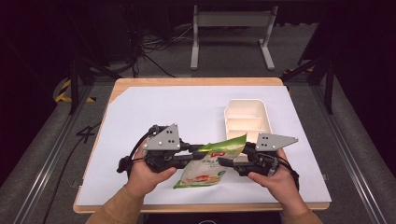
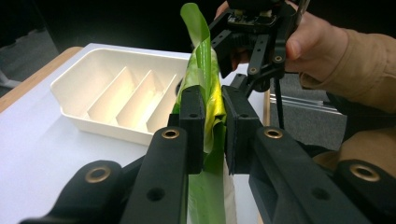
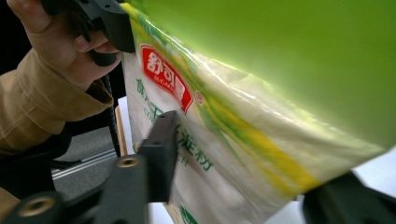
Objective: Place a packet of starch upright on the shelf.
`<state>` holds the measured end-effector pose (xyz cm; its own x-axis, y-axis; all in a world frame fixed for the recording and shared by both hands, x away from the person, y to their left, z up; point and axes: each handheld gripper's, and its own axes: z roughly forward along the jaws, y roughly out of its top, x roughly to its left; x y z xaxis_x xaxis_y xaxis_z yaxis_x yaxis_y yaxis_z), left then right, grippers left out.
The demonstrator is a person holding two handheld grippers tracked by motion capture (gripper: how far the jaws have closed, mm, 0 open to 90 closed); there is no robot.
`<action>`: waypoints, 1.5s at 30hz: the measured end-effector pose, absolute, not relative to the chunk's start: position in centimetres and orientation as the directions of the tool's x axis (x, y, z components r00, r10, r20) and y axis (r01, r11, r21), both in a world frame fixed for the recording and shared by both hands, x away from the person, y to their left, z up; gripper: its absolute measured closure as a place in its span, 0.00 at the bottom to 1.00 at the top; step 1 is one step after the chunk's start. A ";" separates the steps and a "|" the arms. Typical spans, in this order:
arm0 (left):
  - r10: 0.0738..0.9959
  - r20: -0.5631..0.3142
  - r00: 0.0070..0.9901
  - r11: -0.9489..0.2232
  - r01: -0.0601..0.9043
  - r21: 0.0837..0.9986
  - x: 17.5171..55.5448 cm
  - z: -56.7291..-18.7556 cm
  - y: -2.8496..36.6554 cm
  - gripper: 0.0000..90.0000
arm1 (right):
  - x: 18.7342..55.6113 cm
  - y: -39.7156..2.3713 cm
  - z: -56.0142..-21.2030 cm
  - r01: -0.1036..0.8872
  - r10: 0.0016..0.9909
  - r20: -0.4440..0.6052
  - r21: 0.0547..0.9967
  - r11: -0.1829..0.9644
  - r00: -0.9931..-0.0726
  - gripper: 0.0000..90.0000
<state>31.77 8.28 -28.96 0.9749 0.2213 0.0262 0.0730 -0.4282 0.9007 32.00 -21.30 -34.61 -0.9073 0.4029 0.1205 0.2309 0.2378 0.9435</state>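
A green and white snack bag [image 1: 210, 165] with a red label hangs between both hands above the white sheet. My left gripper [image 1: 198, 156] is shut on it: in the left gripper view the two pads [image 2: 192, 116] pinch the thin green film [image 2: 205, 70] edge-on. My right gripper [image 1: 223, 162] comes in from the other side. In the right gripper view the bag [image 3: 243, 116] lies between its jaws, which stand wide. One pad [image 3: 161, 144] rests beside the printed face and the other jaw sits low, under the bag's corner.
A white tray [image 1: 227, 112] with dividers stands just beyond the bag, right of centre; its rim [image 2: 65, 88] is close in the left gripper view. The white sheet [image 1: 154, 107] covers the wooden table. A metal frame [image 1: 231, 21] stands on the floor behind.
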 end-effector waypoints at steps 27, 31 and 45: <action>0.350 -0.023 0.936 -0.319 0.142 0.937 33.4 -28.8 11.4 0.48 | 30.8 -21.2 -29.1 0.173 0.461 -0.041 0.894 0.413 -0.887 0.96; 0.384 -0.057 0.922 -0.294 0.181 0.939 34.1 -29.1 12.4 0.40 | 31.0 -21.7 -27.7 0.165 0.467 -0.054 0.895 0.414 -0.882 0.96; 0.493 -0.096 0.865 -0.272 0.259 0.927 35.5 -29.5 15.2 0.29 | 32.2 -24.2 -24.0 0.161 0.538 -0.087 0.904 0.397 -0.839 0.96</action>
<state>35.55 15.17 -29.51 0.8648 0.4928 -0.0964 0.2585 -0.2724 0.9268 32.24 -24.17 -24.03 -0.8385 0.5378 -0.0872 0.1607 0.3971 0.9036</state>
